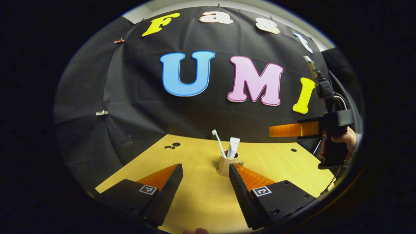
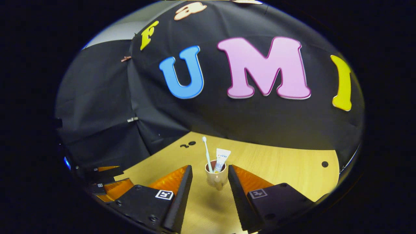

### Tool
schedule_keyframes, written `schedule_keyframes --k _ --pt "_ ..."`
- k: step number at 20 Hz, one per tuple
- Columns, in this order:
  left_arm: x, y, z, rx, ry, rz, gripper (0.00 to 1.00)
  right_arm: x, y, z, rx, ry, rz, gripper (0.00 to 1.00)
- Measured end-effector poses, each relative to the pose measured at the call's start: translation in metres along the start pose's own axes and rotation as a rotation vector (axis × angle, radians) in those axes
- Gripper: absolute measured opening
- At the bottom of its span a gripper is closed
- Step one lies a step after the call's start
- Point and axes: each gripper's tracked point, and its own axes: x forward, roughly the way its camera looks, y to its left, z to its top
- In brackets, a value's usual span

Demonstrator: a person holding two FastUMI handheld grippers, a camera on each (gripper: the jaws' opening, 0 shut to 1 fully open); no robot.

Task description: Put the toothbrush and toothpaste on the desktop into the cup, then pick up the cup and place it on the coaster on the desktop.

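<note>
A tan cup (image 1: 226,164) stands upright on the wooden desktop (image 1: 201,195) with a white toothbrush (image 1: 218,143) and a white toothpaste tube (image 1: 233,147) standing in it. A slightly wider tan base shows under the cup; whether it is the coaster I cannot tell. My left gripper (image 1: 205,166) is open, its right fingertip close beside the cup. In the right gripper view the cup (image 2: 217,177), toothbrush (image 2: 206,152) and tube (image 2: 221,159) sit just beyond my open right gripper (image 2: 209,168), handle toward me. Nothing is between either pair of fingers.
The right gripper (image 1: 294,130) hangs above the desktop's right edge, held by a hand (image 1: 341,138) with cables behind. The left gripper (image 2: 105,182) shows low at the left. Small holes (image 1: 174,145) mark the desktop's far side. The black cloth wall stands close behind.
</note>
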Motion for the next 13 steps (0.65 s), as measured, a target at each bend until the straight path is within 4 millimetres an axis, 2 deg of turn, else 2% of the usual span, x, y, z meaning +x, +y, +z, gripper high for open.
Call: schedule_keyframes --k 3,5,7,9,12,13 --pt "-0.009 -0.014 0.024 0.041 -0.029 -0.028 0.91 -0.044 0.005 0.019 0.015 -0.055 -0.027 0.73" --pt "-0.018 -0.024 0.039 0.056 -0.046 -0.044 0.92 -0.066 0.004 0.026 0.046 -0.095 -0.052 0.75" --pt "-0.029 -0.031 0.048 0.062 -0.063 -0.051 0.92 -0.088 -0.001 0.034 0.068 -0.127 -0.089 0.84" --pt "-0.039 -0.036 0.053 0.058 -0.074 -0.055 0.93 -0.107 -0.001 0.043 0.08 -0.157 -0.098 0.87" --pt "-0.048 -0.042 0.058 0.055 -0.083 -0.058 0.93 -0.126 -0.008 0.049 0.031 -0.189 -0.13 0.89" --pt "-0.05 -0.045 0.059 0.054 -0.085 -0.062 0.93 -0.13 -0.006 0.049 0.024 -0.188 -0.128 0.94"
